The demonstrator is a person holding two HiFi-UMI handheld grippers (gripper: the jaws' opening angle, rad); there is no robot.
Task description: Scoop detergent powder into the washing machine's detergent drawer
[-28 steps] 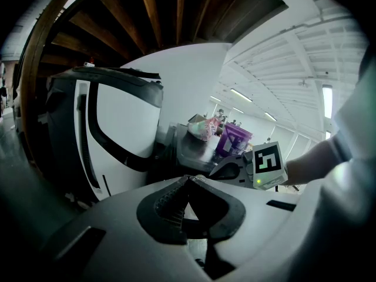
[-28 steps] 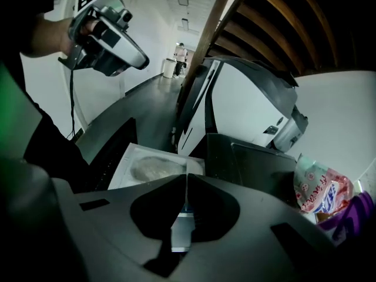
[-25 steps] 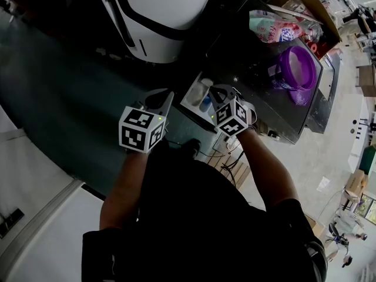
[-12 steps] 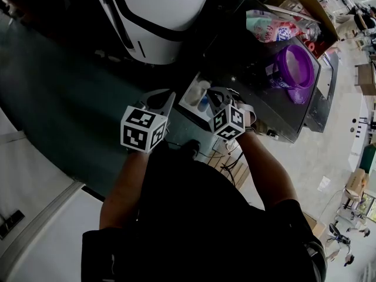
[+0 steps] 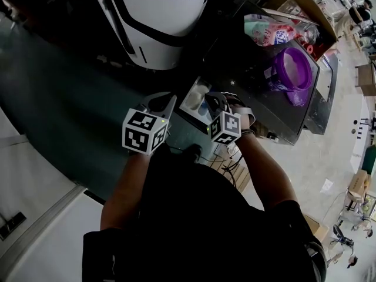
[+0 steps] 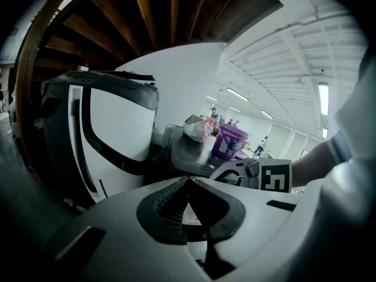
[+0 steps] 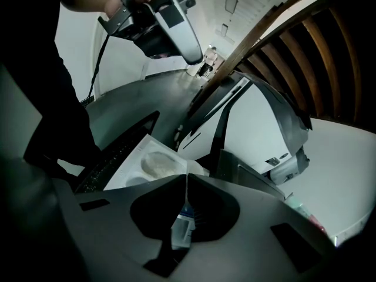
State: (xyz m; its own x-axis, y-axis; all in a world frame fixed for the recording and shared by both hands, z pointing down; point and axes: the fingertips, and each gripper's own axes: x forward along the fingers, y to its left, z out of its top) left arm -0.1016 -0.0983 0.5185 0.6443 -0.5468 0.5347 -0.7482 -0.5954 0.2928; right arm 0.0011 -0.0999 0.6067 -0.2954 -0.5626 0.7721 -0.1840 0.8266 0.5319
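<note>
1. Right gripper (image 7: 187,180): jaws together, tips meeting, nothing clamped. The white-and-blue piece seen through the gap behind the tips is, I judge, part of the drawer beneath. It hangs just above the near end of the detergent drawer (image 7: 130,158).
2. Left gripper (image 6: 188,180): jaws together and empty, held just left of the drawer and apart from it.
3. The drawer is pulled out. Pale detergent powder (image 7: 157,164) lies in one rounded compartment. No scoop shows in either gripper.
4. Judgement: dosing looks done, so the step in hand is shutting the drawer. Press squarely on the front face, in line with its travel. Go slowly so the powder does not jolt into the next compartment, and keep the left gripper clear.
5. Beyond, on the washing machine (image 5: 247,60) top: a purple tub (image 5: 292,69), a printed bag (image 5: 267,28) and a cardboard box (image 5: 305,2).
6. Far left: a white rounded appliance (image 5: 158,16).
7. Writing: the tub's white label and the bag's print are too small to read. No brand is legible.
</note>
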